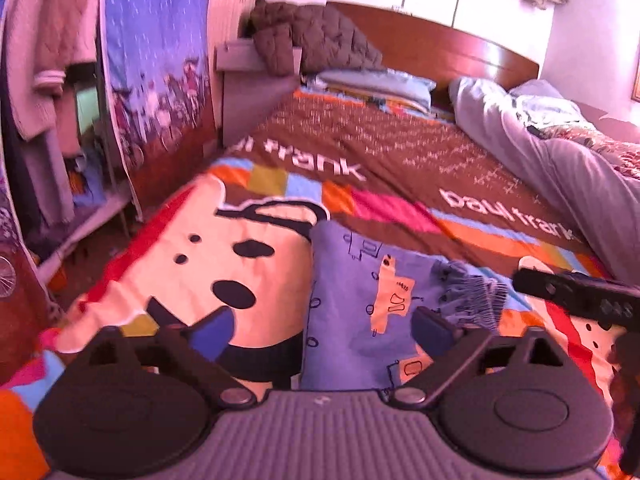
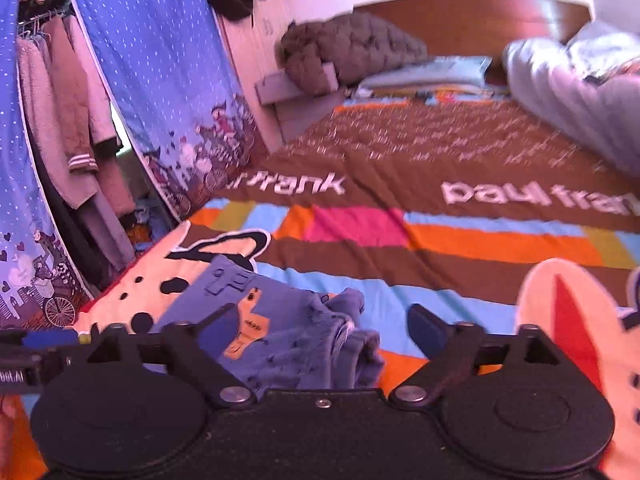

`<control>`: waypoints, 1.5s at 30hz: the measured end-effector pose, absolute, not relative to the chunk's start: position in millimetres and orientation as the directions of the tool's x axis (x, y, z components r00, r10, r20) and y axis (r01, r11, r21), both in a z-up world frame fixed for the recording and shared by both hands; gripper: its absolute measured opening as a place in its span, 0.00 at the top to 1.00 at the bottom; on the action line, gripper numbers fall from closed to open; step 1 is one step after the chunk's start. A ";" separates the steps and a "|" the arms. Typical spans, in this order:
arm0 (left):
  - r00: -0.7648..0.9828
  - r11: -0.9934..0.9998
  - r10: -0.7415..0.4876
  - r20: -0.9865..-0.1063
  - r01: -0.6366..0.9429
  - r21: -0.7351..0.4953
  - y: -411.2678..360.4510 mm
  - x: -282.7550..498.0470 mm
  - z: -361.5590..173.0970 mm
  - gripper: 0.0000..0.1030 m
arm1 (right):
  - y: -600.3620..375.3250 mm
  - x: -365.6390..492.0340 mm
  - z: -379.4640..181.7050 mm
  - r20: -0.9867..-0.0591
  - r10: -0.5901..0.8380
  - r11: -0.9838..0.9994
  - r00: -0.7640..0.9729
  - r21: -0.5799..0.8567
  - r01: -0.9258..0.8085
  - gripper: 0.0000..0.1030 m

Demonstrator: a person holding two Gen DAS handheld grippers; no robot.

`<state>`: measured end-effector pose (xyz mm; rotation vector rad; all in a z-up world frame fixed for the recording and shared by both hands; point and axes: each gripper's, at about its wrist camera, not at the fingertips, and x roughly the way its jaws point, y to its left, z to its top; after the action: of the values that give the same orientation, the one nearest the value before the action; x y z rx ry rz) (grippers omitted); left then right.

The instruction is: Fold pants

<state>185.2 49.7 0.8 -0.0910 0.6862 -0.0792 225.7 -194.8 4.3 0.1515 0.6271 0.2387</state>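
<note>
- Left gripper (image 1: 322, 326) has its fingers spread wide, blue pads (image 1: 214, 330) gripping nothing, hovering just above the near end of the pants (image 1: 372, 316).
- Right gripper (image 2: 322, 330) is the same deal: fingers wide apart, nothing between them, with the crumpled waistband end of the pants (image 2: 288, 328) sitting right in front of the gap.
- The pants are small, blue with little orange and outline prints, lying on the bedspread (image 1: 400, 152) near the foot of the bed, partly over a big cartoon face.
- From the left wrist view the right gripper (image 1: 576, 294) pokes in from the right edge, just beside the gathered elastic waist.
- Bedspread is brown with colourful blocks and "paul frank" lettering (image 2: 536, 196).
- A grey duvet (image 1: 560, 148) is bunched on the far right side, and a brown quilted jacket (image 1: 316, 38) is up by the headboard (image 1: 440, 46).
</note>
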 end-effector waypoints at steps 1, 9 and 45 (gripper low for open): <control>0.780 0.994 -0.097 -0.618 0.040 -0.106 50.7 177.7 4.2 0.01 | -193.7 210.2 9.9 -0.547 0.256 0.964 0.797 0.205 -0.169 0.03; 0.803 0.998 -0.057 -0.593 0.060 -0.014 54.3 109.8 3.8 0.01 | -181.7 102.5 16.9 -0.522 0.163 0.981 0.837 0.180 -0.078 0.01; 0.777 0.997 -0.004 -0.629 0.055 0.061 60.0 57.8 -13.0 0.01 | -160.3 41.2 0.3 -0.572 0.140 0.986 0.808 0.157 -0.059 0.01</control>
<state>57.8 60.0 -13.0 0.0774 0.6797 -0.0320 41.2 -160.3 0.3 0.1338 0.6209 0.1066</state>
